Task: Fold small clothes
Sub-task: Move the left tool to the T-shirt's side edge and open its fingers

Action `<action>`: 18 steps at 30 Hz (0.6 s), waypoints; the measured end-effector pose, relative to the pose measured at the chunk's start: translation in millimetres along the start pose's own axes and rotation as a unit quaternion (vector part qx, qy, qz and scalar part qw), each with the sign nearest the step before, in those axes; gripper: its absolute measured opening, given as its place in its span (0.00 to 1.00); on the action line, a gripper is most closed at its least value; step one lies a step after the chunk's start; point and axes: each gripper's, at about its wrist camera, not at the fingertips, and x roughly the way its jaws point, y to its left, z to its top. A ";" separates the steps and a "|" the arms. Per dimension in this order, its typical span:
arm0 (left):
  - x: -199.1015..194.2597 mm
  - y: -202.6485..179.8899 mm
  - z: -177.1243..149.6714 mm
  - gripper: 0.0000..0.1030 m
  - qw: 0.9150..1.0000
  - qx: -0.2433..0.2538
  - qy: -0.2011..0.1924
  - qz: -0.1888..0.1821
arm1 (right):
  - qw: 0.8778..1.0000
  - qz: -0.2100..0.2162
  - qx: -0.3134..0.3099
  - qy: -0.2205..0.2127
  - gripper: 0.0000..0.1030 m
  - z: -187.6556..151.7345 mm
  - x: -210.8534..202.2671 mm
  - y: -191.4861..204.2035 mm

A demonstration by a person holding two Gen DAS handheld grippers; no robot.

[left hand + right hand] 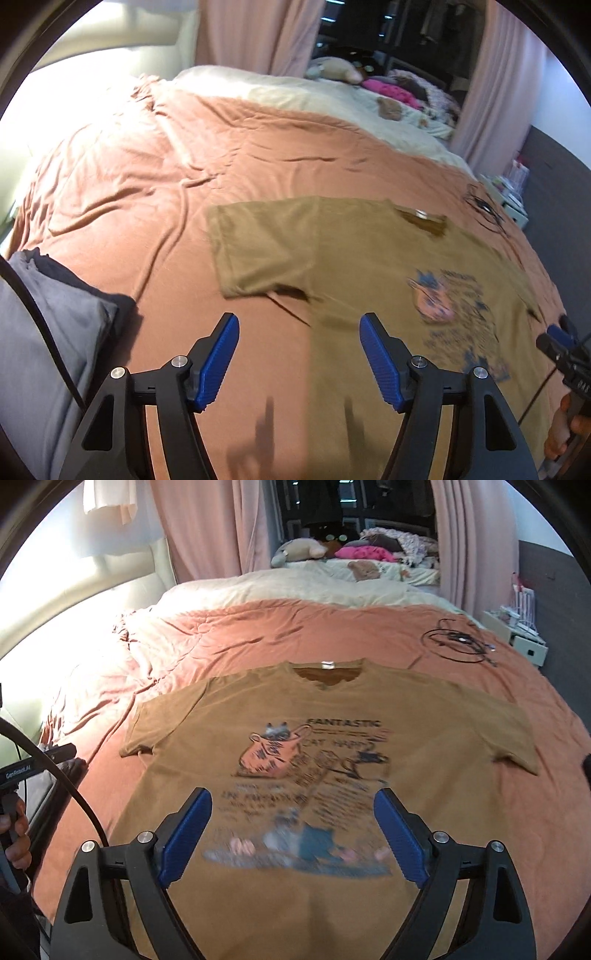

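A tan T-shirt [424,746] with a cat print lies flat, face up, on the pink bedspread [258,635], collar at the far side and both sleeves spread. In the left wrist view the same shirt [369,266] fills the lower right, its left sleeve [258,243] pointing left. My left gripper [299,328] is open and empty above the shirt's lower left side. My right gripper [293,805] is open and empty above the shirt's lower middle. The right gripper also shows at the right edge of the left wrist view [557,339].
A grey garment [48,332] lies at the bed's left edge. A coil of black cable [458,642] lies on the bedspread beyond the shirt's right shoulder. A cream blanket [314,587], soft toys and pink curtains stand at the far end. A white nightstand [524,642] is at right.
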 end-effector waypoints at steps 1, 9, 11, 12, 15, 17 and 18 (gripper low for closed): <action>6.3 8.5 6.4 0.68 1.000 -0.006 0.002 0.002 | 1.000 0.002 0.001 0.003 0.86 2.3 4.9 3.2; 67.6 53.1 42.0 0.60 0.999 -0.042 0.026 0.011 | 0.999 0.024 0.001 0.030 0.86 30.0 67.1 24.5; 82.3 60.1 47.5 0.59 0.998 -0.048 0.034 0.010 | 0.999 0.029 0.000 0.036 0.86 37.6 80.7 30.3; 92.2 63.9 50.8 0.57 0.998 -0.051 0.039 0.010 | 0.999 0.031 -0.001 0.039 0.86 41.2 87.7 33.2; 114.3 73.8 56.6 0.57 0.997 -0.062 0.050 0.009 | 0.998 0.036 -0.005 0.047 0.76 50.8 107.5 45.4; 131.7 80.4 60.2 0.57 0.996 -0.071 0.058 0.009 | 0.997 0.043 -0.006 0.057 0.69 56.3 122.9 50.6; 138.7 83.1 61.1 0.57 0.995 -0.074 0.062 0.012 | 0.997 0.044 -0.008 0.061 0.67 59.0 129.8 54.0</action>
